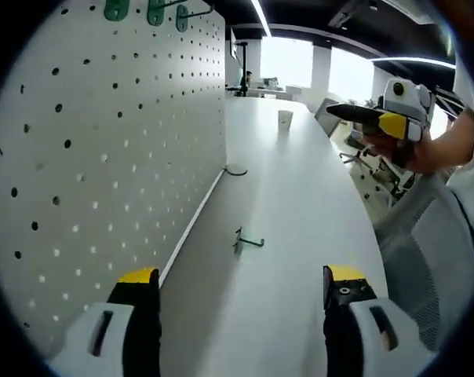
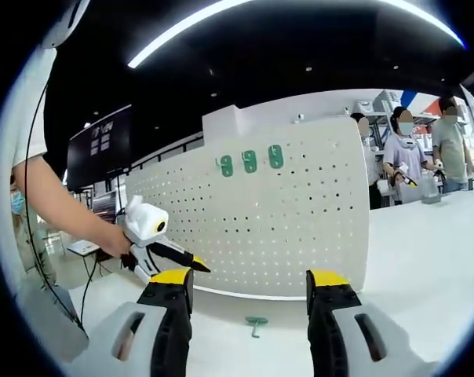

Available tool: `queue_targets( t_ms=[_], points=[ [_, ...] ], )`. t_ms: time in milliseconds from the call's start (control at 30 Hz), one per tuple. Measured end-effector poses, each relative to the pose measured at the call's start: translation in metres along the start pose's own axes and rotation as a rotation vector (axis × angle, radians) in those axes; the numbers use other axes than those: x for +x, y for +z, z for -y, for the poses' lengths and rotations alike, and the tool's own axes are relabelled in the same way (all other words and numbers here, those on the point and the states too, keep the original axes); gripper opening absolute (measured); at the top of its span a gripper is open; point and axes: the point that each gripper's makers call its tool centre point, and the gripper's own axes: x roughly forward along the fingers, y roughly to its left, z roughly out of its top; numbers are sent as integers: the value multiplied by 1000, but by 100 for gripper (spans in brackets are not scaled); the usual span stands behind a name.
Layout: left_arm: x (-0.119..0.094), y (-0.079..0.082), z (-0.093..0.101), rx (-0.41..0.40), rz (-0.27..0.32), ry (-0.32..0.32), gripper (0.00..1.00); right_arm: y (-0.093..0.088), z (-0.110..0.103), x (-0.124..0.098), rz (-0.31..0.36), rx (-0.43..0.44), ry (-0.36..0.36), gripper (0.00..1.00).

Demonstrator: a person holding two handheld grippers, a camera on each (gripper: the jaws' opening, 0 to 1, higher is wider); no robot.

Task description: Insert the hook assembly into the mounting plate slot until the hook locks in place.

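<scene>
A white pegboard (image 1: pixel 119 149) stands upright on the white table (image 1: pixel 292 196), seen face-on as the pegboard (image 2: pixel 284 220) in the right gripper view. Green mounting plates (image 2: pixel 250 162) hang near its top, also seen as green plates (image 1: pixel 154 11). A green hook assembly (image 1: pixel 247 241) lies on the table in front of the board, the same hook (image 2: pixel 256 323) showing between the right jaws. My left gripper (image 1: pixel 241 287) is open above the table, short of the hook. My right gripper (image 2: pixel 250 289) is open and empty. The other gripper (image 1: pixel 390 118) is held in a hand at right.
A thin wire hook (image 1: pixel 235 171) lies by the pegboard's base. A small cup (image 1: pixel 285 118) stands farther along the table. A mesh chair (image 1: pixel 433 259) sits at the right. Several people (image 2: pixel 413 153) stand behind the table's far end.
</scene>
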Motion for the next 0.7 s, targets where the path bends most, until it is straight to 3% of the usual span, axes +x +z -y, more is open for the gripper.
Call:
queue_targets(
  t_ms=[700],
  points=[
    [38, -7, 4, 58, -97, -88, 87, -2, 6, -3, -6, 9, -22, 56]
  ],
)
